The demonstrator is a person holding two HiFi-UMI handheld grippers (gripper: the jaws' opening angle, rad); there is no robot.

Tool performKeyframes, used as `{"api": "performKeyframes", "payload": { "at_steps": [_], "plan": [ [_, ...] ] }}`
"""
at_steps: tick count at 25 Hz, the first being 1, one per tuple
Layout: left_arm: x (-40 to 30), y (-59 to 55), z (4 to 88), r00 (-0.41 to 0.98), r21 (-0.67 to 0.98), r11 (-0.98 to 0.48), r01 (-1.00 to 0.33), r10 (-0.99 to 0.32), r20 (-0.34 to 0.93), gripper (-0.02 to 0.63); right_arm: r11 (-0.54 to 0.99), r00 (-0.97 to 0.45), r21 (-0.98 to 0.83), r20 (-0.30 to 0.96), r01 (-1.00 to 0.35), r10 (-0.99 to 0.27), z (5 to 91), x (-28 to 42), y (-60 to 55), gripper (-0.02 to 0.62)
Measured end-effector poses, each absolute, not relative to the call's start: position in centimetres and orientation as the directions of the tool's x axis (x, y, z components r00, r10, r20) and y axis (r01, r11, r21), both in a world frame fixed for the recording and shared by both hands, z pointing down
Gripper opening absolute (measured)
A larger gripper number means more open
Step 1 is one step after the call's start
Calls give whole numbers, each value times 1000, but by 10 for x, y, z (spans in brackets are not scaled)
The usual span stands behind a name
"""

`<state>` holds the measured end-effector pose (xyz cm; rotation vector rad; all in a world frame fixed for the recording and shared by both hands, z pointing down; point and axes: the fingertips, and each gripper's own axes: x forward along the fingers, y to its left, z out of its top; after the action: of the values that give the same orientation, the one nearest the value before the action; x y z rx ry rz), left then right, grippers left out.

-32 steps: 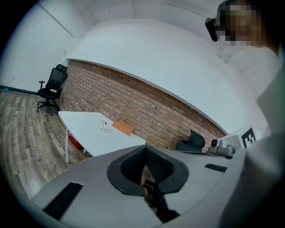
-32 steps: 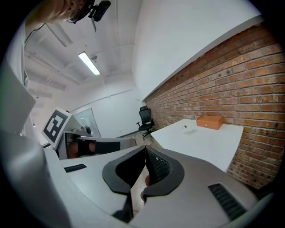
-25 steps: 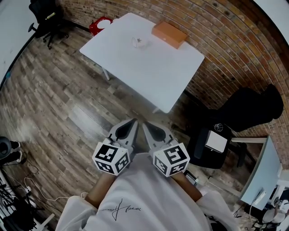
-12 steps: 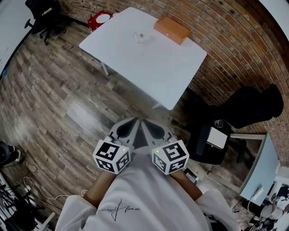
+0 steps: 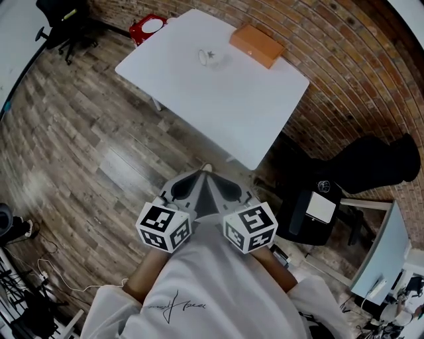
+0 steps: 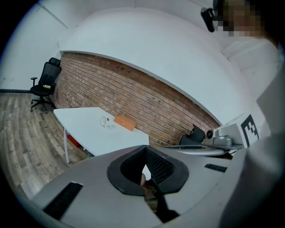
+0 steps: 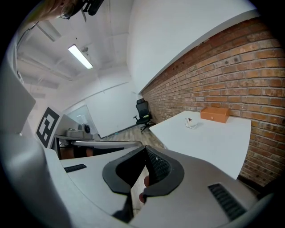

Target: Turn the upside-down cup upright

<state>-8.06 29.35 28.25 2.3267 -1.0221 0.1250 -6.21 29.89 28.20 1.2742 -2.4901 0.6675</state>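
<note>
A small clear cup (image 5: 209,57) sits on the far part of the white table (image 5: 218,106); it is too small to tell how it stands. It also shows in the left gripper view as the cup (image 6: 105,121) and in the right gripper view as the cup (image 7: 191,123). My left gripper (image 5: 197,176) and right gripper (image 5: 214,179) are held close to my body, far from the table, tips side by side. Both are shut with nothing between the pads, as the left gripper (image 6: 144,152) and the right gripper (image 7: 144,152) show in their own views.
An orange box (image 5: 257,45) lies near the table's far edge by the brick wall. A red object (image 5: 149,28) stands at the table's left end, with a black office chair (image 5: 63,20) beyond. A dark chair (image 5: 371,162) stands to the right. Wooden floor lies between me and the table.
The two grippers have come together, so their tips now sit side by side. The table has shifted only slightly in the head view.
</note>
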Motion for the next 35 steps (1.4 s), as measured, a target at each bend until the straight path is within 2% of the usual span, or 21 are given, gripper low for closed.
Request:
{"api": "performKeyframes", "payload": {
  "at_steps": [15,35],
  "plan": [
    [-62,194,295,718,507,-523,-685,-603,348,9,497,-585,-309,448,-811,-676,292,-45,202,20],
    [-13,101,293,732,470,-567,-677,-588,344,9,474,-569,-318,393,-821,-722,289,4,111,20]
  ]
}}
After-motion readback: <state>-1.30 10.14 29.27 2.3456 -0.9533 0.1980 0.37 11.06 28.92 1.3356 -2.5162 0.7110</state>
